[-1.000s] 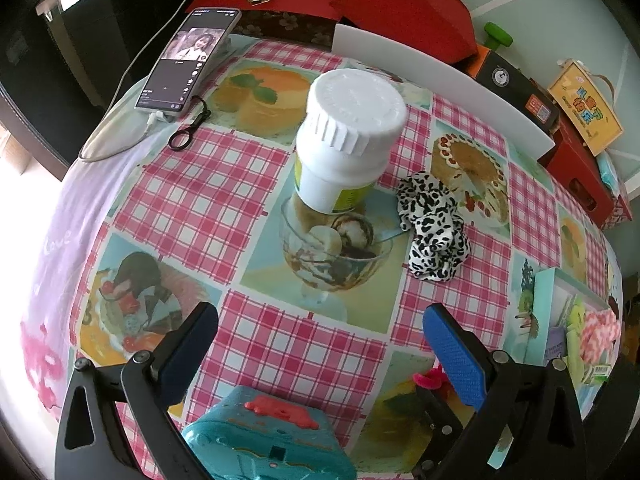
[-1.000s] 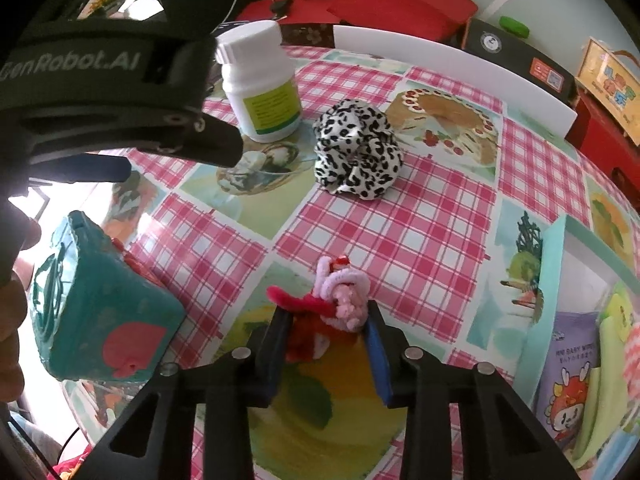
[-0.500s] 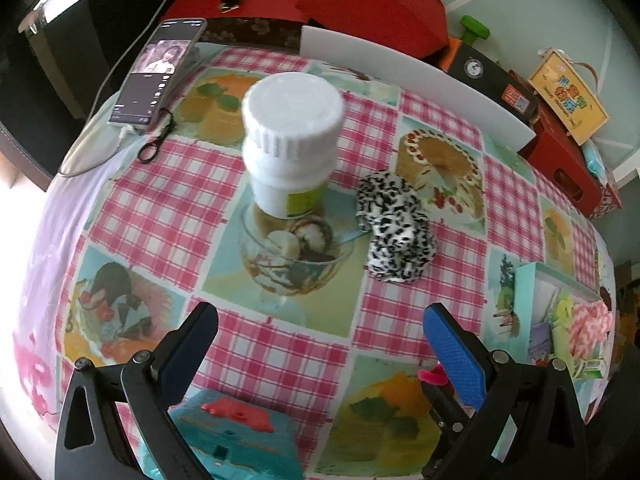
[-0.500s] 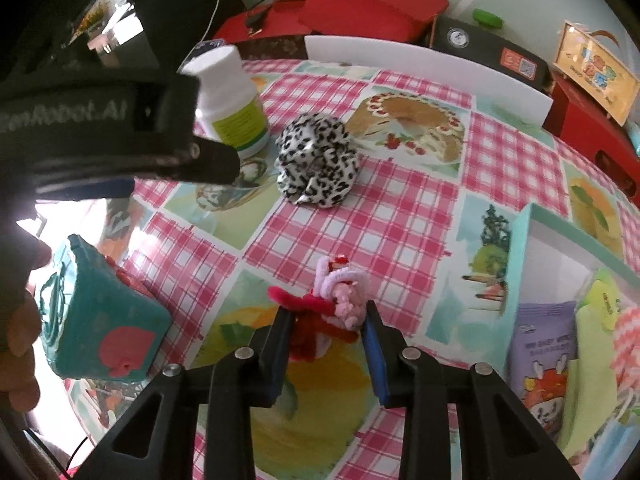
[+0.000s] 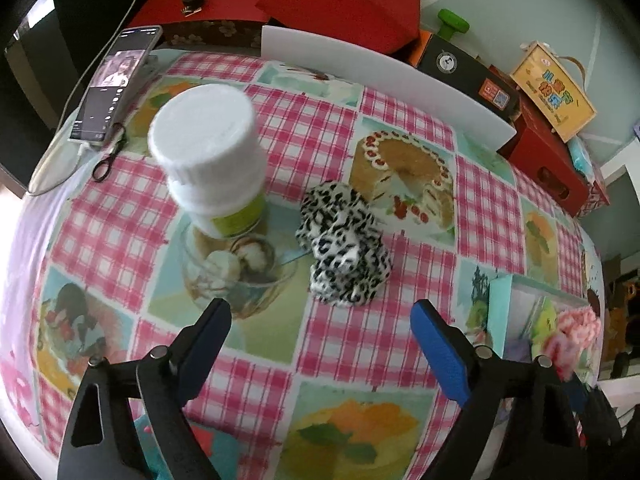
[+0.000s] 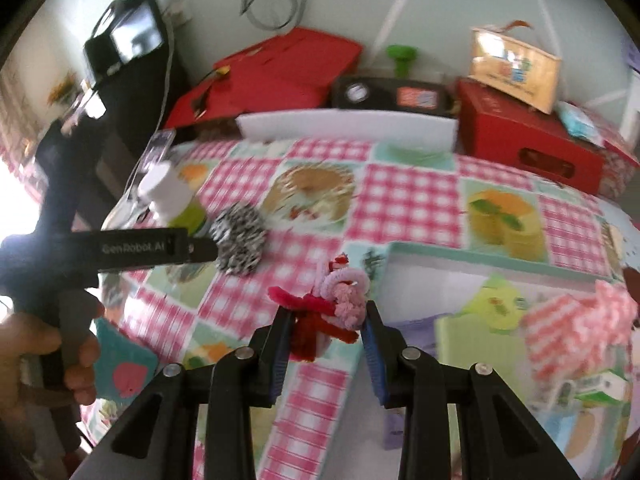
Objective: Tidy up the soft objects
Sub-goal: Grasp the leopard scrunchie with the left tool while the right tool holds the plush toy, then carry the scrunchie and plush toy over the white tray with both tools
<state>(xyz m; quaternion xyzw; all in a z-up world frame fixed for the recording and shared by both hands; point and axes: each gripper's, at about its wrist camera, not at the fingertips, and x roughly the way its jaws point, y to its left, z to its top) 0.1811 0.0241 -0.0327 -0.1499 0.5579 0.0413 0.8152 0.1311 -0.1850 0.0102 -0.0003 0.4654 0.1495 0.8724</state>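
Table w/ pink-check picture cloth (image 5: 348, 344) fills both views; biggest task item is the teal storage box (image 6: 472, 264) at the right side of the table, open-topped, already holding soft stuff: a pink-and-white checked cloth (image 6: 576, 320), a yellow-green soft piece (image 6: 496, 300), some packets; so part of the sorting looks done.

Next down: white pill bottle (image 5: 212, 160), upright, hard, prob. not part of the job; a phone (image 5: 112, 88) lies at the far left edge of the table.

Leopard-print scrunchie (image 5: 344, 244) sits on the cloth just beside the bottle, not touching it as far as I can tell; untouched, not yet boxed.

Left gripper (image 5: 320, 332) hangs over the table on the near side of the scrunchie; jaws have just been closing a bit but stand wide apart, nothing between them; scrunchie lies beyond the tips.

Right gripper (image 6: 326, 320) is clamped on the smallest item, a red-and-pink pipe-cleaner bundle (image 6: 328, 304); the bundle is off the cloth, carried near the box's near-left corner, not yet over the inside.

Judgement: well along; left to do = drop the bundle in the box, then fetch the scrunchie; a teal toy w/ red patch (image 6: 124, 364) near the table's near edge looks hard, unclear if it counts.
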